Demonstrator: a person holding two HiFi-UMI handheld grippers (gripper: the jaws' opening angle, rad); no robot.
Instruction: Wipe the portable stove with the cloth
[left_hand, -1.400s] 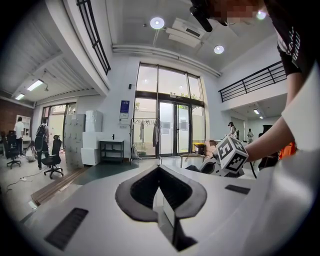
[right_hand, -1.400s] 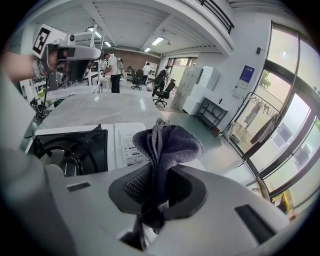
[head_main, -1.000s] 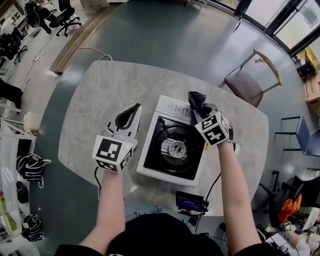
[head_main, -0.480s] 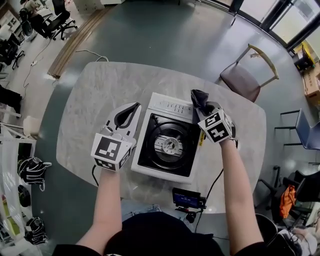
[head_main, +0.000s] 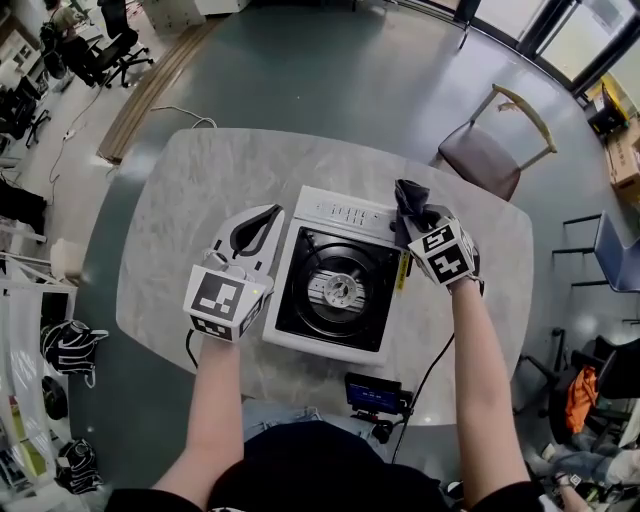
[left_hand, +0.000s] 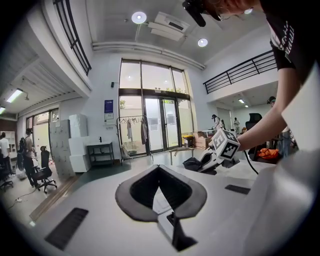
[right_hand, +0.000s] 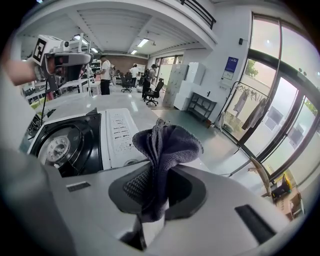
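The portable stove (head_main: 338, 288), white with a black top and a round burner, sits on the table between my grippers. My right gripper (head_main: 409, 212) hovers at the stove's back right corner, shut on a dark grey cloth (head_main: 408, 197) that bunches up beyond its jaws. In the right gripper view the cloth (right_hand: 165, 143) stands pinched between the jaws, with the stove (right_hand: 75, 140) to the left below. My left gripper (head_main: 268, 214) is just left of the stove, shut with nothing in it; its jaw tips (left_hand: 159, 169) meet in the left gripper view.
The pale marble table (head_main: 190, 200) has bare room to the left and behind the stove. A small device with a lit screen (head_main: 372, 397) sits at the near edge, with a cable running from it. A chair (head_main: 488, 158) stands beyond the far right corner.
My right gripper has shifted a little to the right with the cloth, from over the stove's back panel to its right corner. The left gripper has stayed in place.
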